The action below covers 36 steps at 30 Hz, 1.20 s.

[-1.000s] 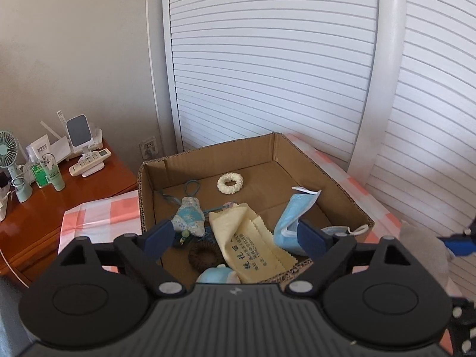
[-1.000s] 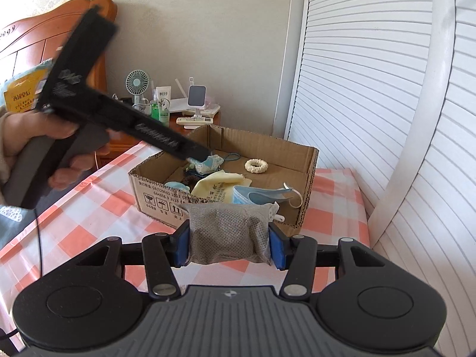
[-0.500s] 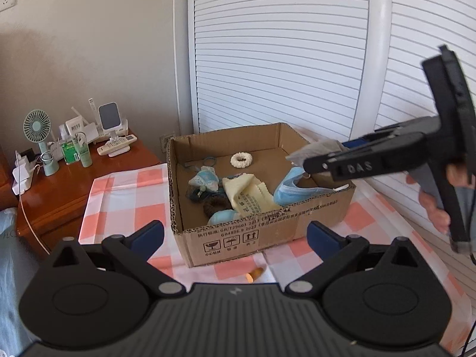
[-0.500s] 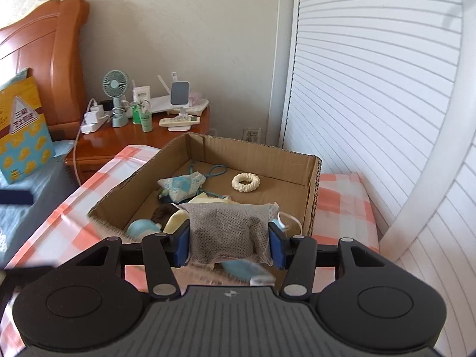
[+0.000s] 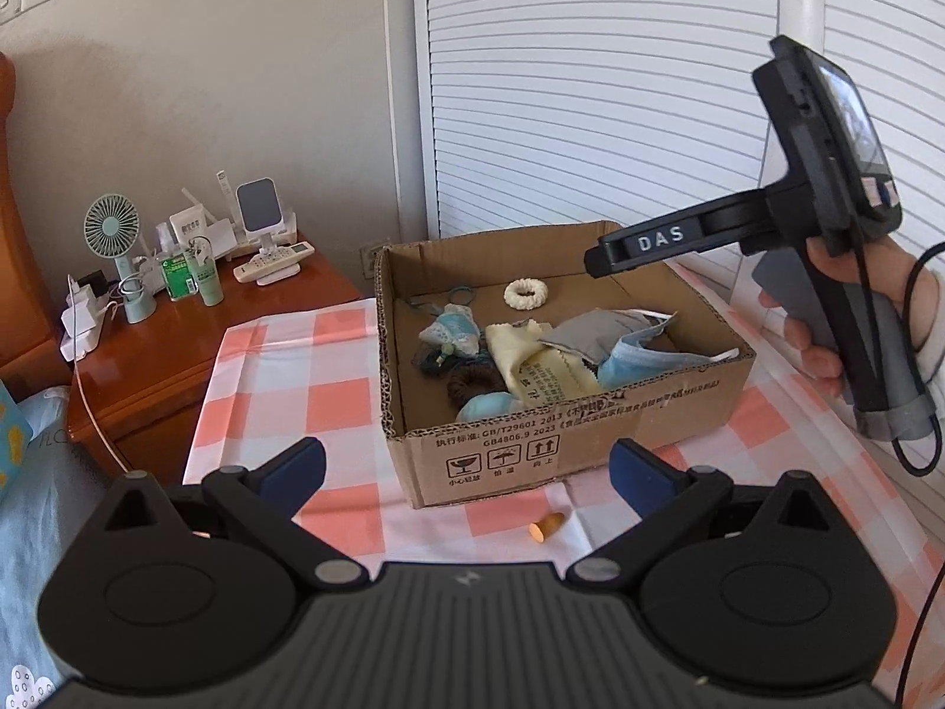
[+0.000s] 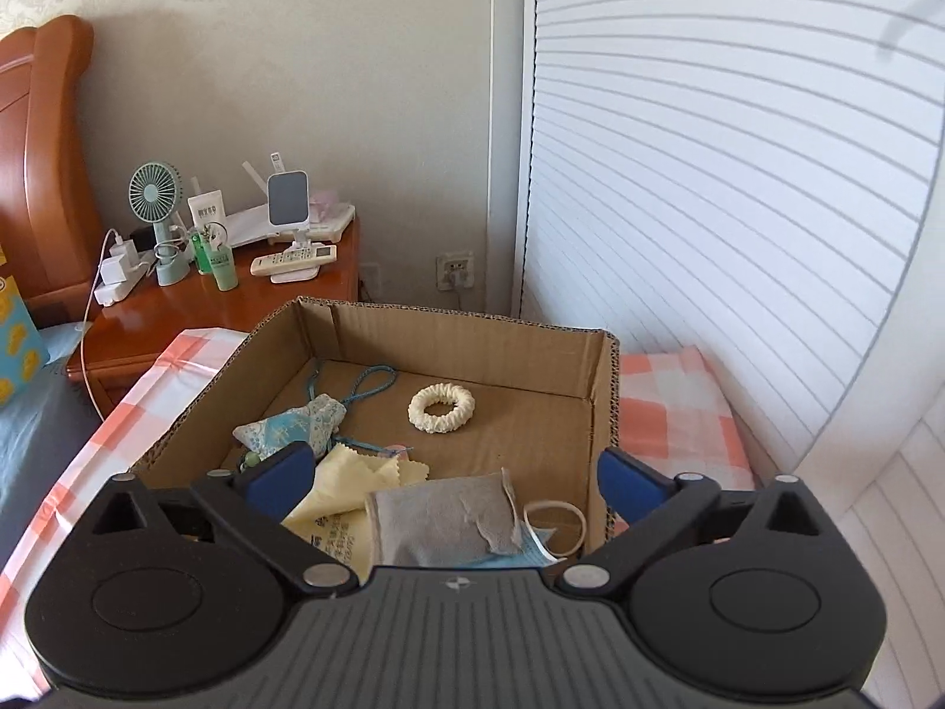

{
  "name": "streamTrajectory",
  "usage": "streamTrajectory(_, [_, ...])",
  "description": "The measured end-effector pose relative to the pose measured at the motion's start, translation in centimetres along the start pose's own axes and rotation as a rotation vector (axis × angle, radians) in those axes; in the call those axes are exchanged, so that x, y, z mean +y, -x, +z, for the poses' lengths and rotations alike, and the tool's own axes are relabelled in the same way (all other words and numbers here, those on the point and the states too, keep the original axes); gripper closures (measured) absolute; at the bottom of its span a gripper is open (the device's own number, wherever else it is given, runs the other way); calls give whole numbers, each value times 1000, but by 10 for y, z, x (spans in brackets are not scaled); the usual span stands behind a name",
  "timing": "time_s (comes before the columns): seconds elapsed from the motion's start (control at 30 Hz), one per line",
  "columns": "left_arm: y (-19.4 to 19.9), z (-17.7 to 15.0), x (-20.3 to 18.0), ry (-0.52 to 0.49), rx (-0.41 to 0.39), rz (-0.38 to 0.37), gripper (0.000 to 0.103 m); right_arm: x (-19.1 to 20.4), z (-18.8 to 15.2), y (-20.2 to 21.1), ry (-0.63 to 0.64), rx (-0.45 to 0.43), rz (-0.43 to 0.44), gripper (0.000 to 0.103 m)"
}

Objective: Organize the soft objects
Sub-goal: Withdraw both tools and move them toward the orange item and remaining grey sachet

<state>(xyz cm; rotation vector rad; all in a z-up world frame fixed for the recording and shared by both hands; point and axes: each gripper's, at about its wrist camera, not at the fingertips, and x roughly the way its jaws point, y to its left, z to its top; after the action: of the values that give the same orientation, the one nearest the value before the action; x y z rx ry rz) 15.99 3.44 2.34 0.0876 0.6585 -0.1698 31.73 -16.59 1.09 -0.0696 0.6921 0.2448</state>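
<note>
The right gripper (image 6: 453, 475) hangs over the near right part of the cardboard box (image 6: 466, 342), its two blue fingers (image 6: 280, 475) spread wide and holding nothing. Directly below and between them lies one grey pouch (image 6: 440, 517), resting on one blue face mask (image 6: 514, 558) and one yellow cloth (image 6: 348, 487). Farther ahead in the box sit one cream scrunchie (image 6: 441, 407) and, toward the left finger, one patterned blue sachet (image 6: 292, 428) with its cord.

The left gripper (image 5: 466, 470) is outside the box, in front of its near wall, with both fingers (image 5: 295, 467) wide apart and empty. Just beyond them, on the checked cloth of the bench (image 5: 277, 366), lies one small orange piece (image 5: 546, 527). Inside the box, this view also shows one dark brown scrunchie (image 5: 469, 381) and one pale blue soft item (image 5: 487, 405) against the near wall.
</note>
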Motion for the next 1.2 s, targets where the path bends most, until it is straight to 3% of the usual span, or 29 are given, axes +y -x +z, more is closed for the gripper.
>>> streamTrajectory(0.33, [12, -5, 1, 8, 4, 21, 1, 7, -35, 38, 34, 26, 3, 0])
streamTrajectory(0.67, [13, -17, 5, 22, 26, 39, 1, 18, -103, 68, -4, 69, 40, 0])
streamTrajectory(1.03, [-6, -28, 3, 30, 93, 39, 1, 33, -166, 79, 4, 161, 100, 0])
streamTrajectory(1.2, [-15, -30, -6, 16, 111, 30, 1, 43, -178, 68, 63, 191, 62, 0])
